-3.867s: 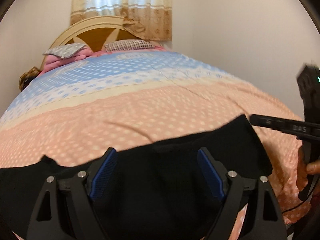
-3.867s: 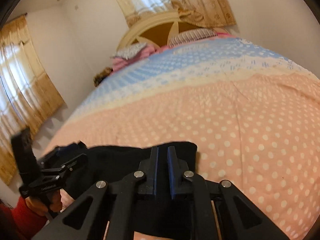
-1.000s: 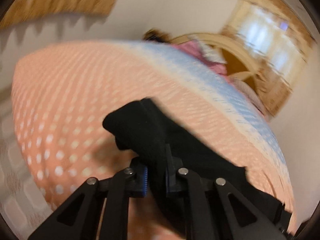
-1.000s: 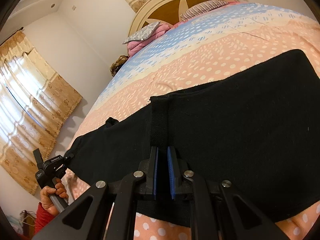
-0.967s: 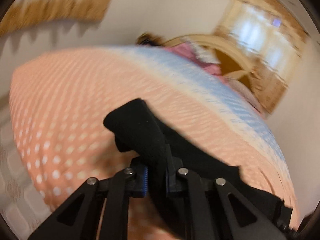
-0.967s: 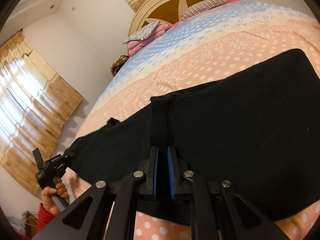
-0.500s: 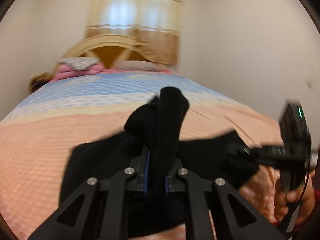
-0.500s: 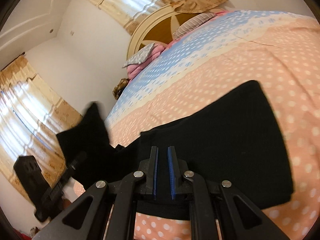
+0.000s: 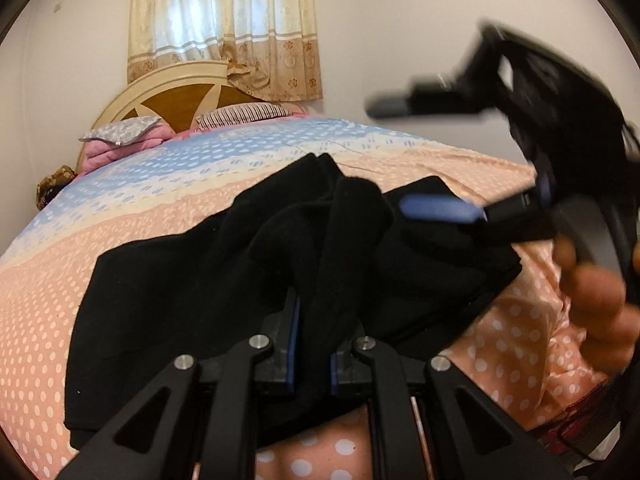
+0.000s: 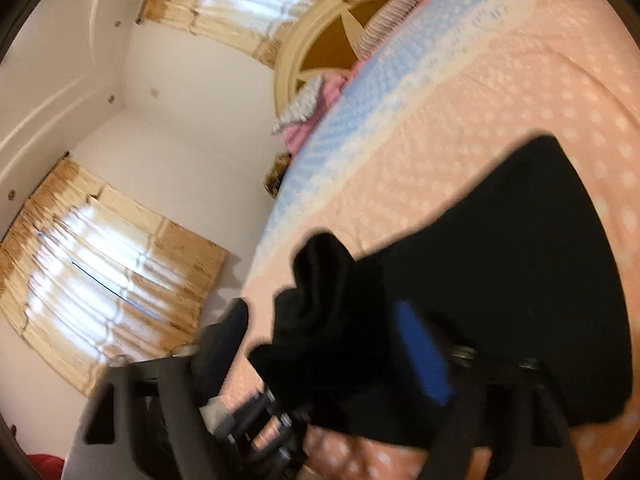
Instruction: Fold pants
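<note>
pants (image 9: pixel 168 296) lie black on the dotted bed (image 9: pixel 48 280) w/ one end bunched up & pinched tight in the left gripper (image 9: pixel 311 354), while the right gripper (image 10: pixel 332 344) fingers are opening wide, cloth loose btwn them.

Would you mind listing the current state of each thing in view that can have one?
pants: black, partly folded on the bed, one end bunched and raised.
left claw: shut on the pants' raised end.
right claw: jaws opening, blurred, pads off the cloth.
curtains: drawn over the window.
bedspread: spread flat under the pants.
</note>
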